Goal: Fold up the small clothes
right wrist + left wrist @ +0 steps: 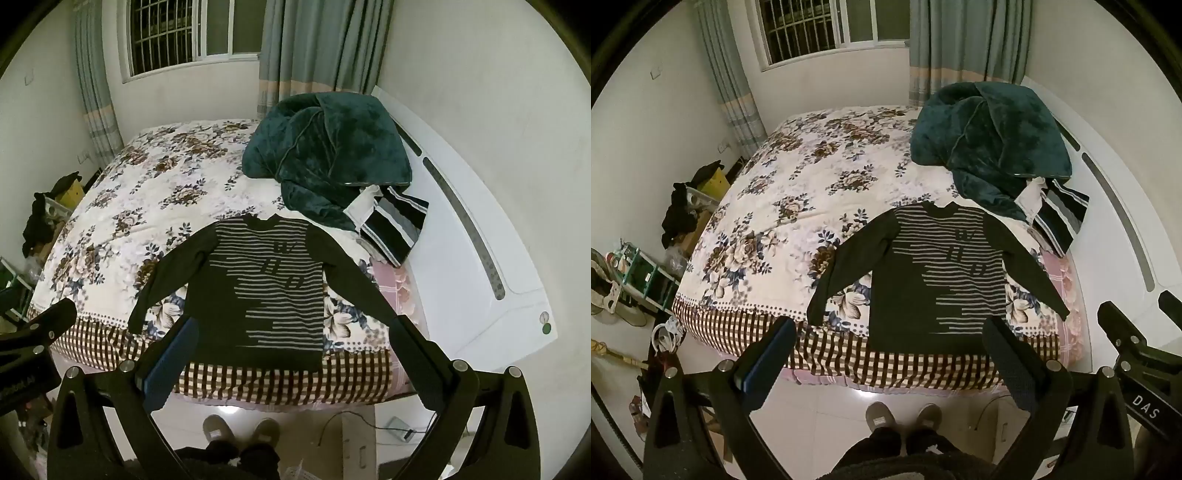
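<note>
A dark long-sleeved sweater (938, 280) with pale stripes is laid flat on the floral bedspread (798, 192), its sleeves spread out to either side and its hem near the checked border at the bed's edge. Seen from the left gripper (890, 354), the sweater lies ahead of and below the fingers, with its hem framed between them; the fingers are spread wide and nothing is held. The right gripper (291, 350) is likewise held wide apart and empty above the bed's near edge, with the sweater's body just ahead between its fingers and the right sleeve cuff running toward its right finger (413, 350); whether the cuff is touched cannot be told. Beyond the sweater, to the right of both grippers, a teal plush blanket (332, 147) is heaped over a striped cloth (395, 225) beside the white headboard (480, 258). Beneath both grippers, the person's two shoes (905, 413) are seen on the tiled floor.
</note>
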Demonstrator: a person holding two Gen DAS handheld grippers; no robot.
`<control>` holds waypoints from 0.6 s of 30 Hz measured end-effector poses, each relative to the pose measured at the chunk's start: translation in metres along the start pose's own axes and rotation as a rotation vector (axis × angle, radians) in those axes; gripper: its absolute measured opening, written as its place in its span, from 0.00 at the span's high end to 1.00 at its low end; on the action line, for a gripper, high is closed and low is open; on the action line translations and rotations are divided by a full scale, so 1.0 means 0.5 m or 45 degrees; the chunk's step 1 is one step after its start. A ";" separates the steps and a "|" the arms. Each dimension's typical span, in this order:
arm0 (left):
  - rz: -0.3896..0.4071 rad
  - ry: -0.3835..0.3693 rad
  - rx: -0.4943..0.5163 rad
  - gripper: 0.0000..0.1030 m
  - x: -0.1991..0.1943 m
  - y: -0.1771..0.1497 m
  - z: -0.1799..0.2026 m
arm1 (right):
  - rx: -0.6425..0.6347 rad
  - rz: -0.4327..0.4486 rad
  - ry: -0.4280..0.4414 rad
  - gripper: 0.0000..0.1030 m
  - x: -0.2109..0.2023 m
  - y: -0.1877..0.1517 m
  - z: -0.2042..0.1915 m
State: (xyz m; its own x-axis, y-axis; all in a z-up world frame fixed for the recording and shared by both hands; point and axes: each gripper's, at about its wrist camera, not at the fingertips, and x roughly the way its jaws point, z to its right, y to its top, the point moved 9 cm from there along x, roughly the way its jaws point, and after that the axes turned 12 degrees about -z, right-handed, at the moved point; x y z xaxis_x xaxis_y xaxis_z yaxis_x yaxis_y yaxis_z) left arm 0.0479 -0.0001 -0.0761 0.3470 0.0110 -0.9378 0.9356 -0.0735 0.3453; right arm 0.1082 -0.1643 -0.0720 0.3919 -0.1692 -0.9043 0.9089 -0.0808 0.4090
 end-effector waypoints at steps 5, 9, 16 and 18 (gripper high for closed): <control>-0.003 0.000 0.000 0.00 0.000 0.000 0.000 | -0.002 0.006 0.000 0.00 0.000 0.002 0.002; -0.003 -0.001 0.000 0.00 0.000 0.000 0.001 | -0.001 0.013 0.000 0.00 -0.003 0.001 0.002; -0.004 -0.005 -0.002 0.00 0.000 -0.001 0.001 | -0.014 0.021 0.002 0.00 -0.015 0.004 -0.005; -0.002 -0.003 0.000 0.00 0.000 0.000 0.001 | -0.017 0.022 0.004 0.00 -0.015 0.007 -0.007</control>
State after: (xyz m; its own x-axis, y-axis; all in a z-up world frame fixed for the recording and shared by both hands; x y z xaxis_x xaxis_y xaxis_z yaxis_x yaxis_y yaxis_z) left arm 0.0479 -0.0005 -0.0762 0.3455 0.0084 -0.9384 0.9361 -0.0734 0.3440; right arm 0.1091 -0.1601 -0.0642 0.4077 -0.1672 -0.8977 0.9040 -0.0649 0.4226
